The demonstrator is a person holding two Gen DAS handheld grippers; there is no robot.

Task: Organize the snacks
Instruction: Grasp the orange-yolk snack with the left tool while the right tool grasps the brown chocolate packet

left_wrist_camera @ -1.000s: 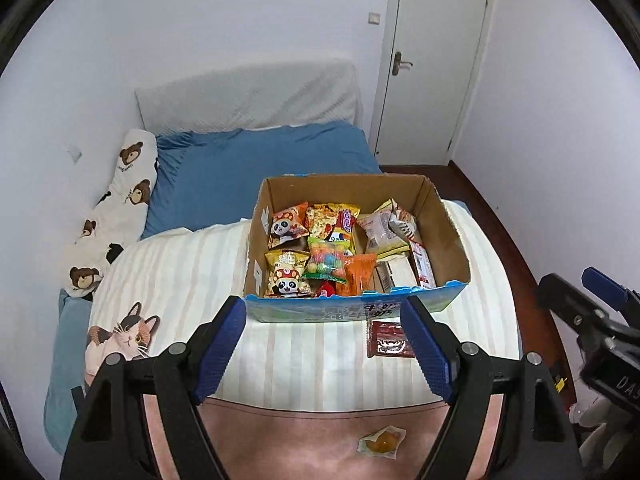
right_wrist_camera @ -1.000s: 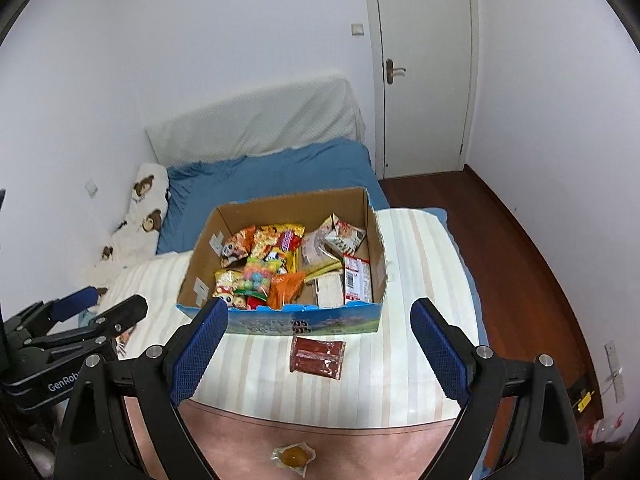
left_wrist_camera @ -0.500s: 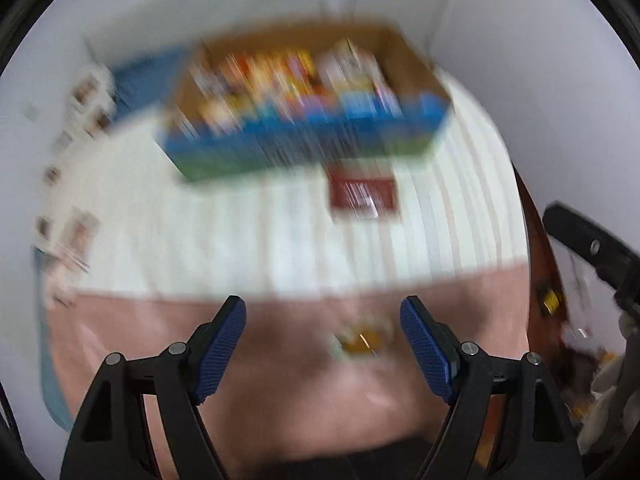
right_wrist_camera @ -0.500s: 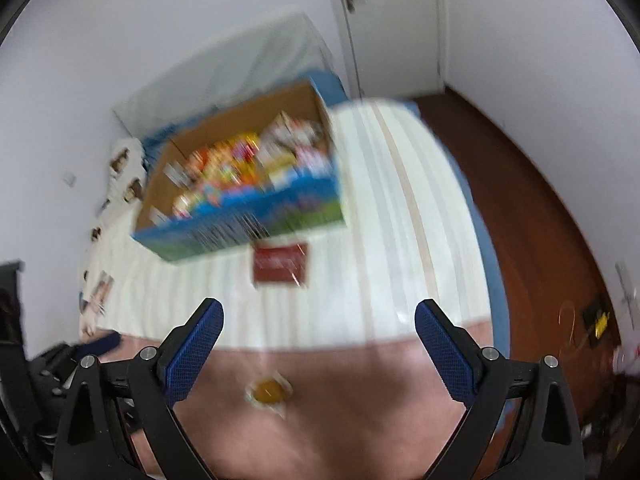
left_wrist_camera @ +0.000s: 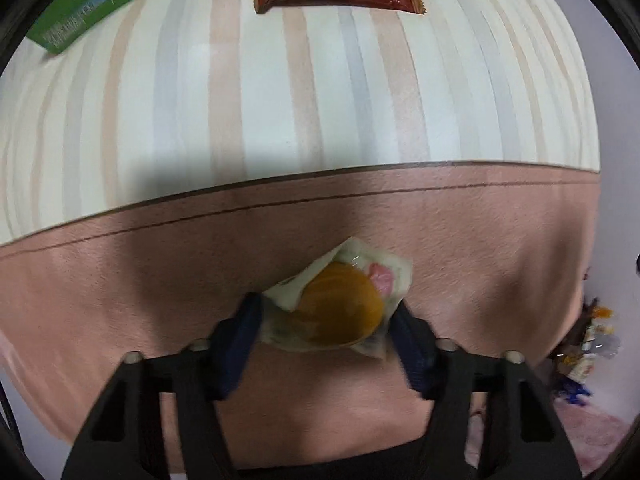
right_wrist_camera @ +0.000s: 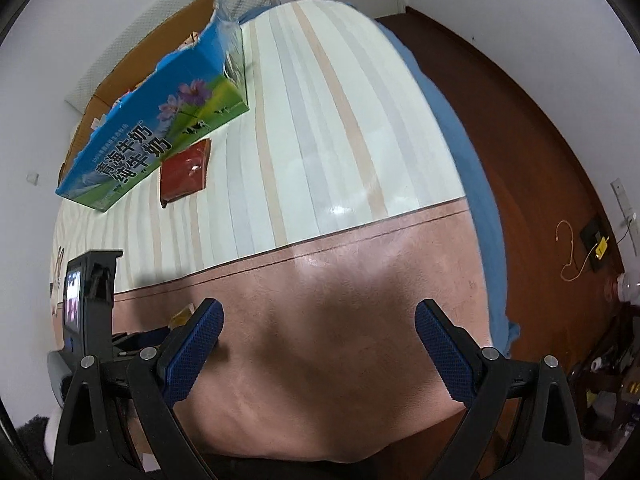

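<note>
Left tool (left_wrist_camera: 326, 328) straddles crosswise snack packet (left_wrist_camera: 340, 304).

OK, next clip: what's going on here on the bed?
A person is tidying loose snacks into a cardboard box on the bed. The left tool is down on the pink blanket, its fingers on either side of a small clear packet with an orange snack, touching its wrapper. The right tool hovers open over the blanket, holding nothing. A red packet lies on the striped cover beside the box.
</note>
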